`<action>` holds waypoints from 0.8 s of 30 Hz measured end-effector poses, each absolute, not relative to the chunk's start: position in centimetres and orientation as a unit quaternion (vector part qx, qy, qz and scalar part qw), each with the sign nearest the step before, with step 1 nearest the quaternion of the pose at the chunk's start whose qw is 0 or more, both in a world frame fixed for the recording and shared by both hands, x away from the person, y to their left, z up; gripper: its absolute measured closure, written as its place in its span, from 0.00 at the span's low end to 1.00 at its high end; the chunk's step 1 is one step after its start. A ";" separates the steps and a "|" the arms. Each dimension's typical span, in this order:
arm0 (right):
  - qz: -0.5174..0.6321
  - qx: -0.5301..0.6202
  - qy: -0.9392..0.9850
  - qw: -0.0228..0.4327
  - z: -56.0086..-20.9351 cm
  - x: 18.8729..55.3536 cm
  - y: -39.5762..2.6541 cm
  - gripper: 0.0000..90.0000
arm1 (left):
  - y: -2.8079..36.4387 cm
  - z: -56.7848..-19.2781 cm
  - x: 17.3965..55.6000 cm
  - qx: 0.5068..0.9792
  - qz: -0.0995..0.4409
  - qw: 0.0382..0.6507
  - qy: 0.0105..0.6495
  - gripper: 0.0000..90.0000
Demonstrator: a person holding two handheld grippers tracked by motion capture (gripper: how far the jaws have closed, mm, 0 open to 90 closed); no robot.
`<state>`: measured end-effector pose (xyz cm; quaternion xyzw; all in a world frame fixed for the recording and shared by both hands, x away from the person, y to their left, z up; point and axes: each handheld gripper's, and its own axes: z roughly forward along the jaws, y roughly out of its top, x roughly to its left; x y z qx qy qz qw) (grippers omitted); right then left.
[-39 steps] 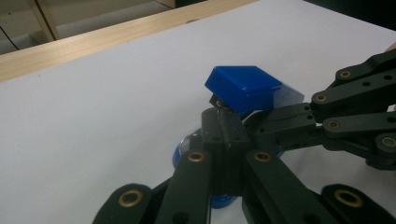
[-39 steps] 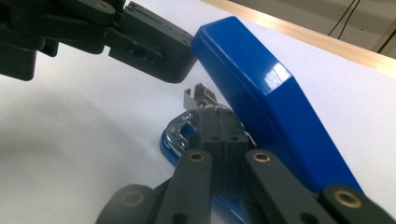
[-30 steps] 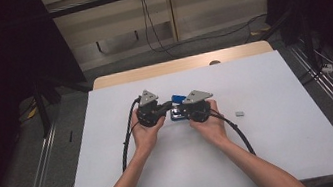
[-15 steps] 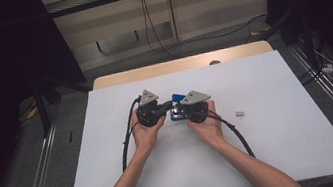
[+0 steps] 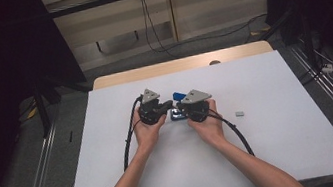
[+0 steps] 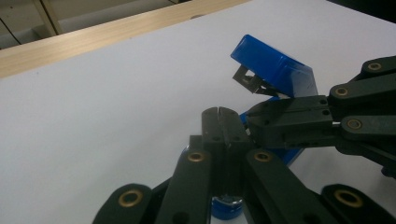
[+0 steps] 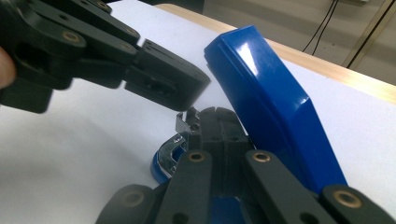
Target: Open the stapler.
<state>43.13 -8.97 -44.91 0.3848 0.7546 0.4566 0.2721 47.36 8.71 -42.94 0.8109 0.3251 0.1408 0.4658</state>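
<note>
Blue stapler sits at table centre, lid hinged up toward 12 o'clock. Left tool and right tool, jaws together, meet over its base. Advice: steady the base, work slowly at the staple channel.

Black tongs, brass-coloured rivets, grey plates

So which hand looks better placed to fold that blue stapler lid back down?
Probably the left gripper: its shut tips sit beside the raised blue plastic stapler lid, while the right gripper is low at the base.
</note>
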 end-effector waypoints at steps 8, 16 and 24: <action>0.456 0.384 0.755 0.272 -44.9 43.1 -9.0 1.00 | 8.3 -43.1 47.5 0.809 0.138 0.469 0.326 1.00; 0.457 0.384 0.755 0.272 -44.9 43.2 -9.1 1.00 | 8.1 -43.7 47.6 0.816 0.137 0.458 0.325 1.00; 0.455 0.383 0.757 0.272 -44.8 43.1 -9.1 1.00 | 8.0 -43.8 47.6 0.822 0.145 0.450 0.318 1.00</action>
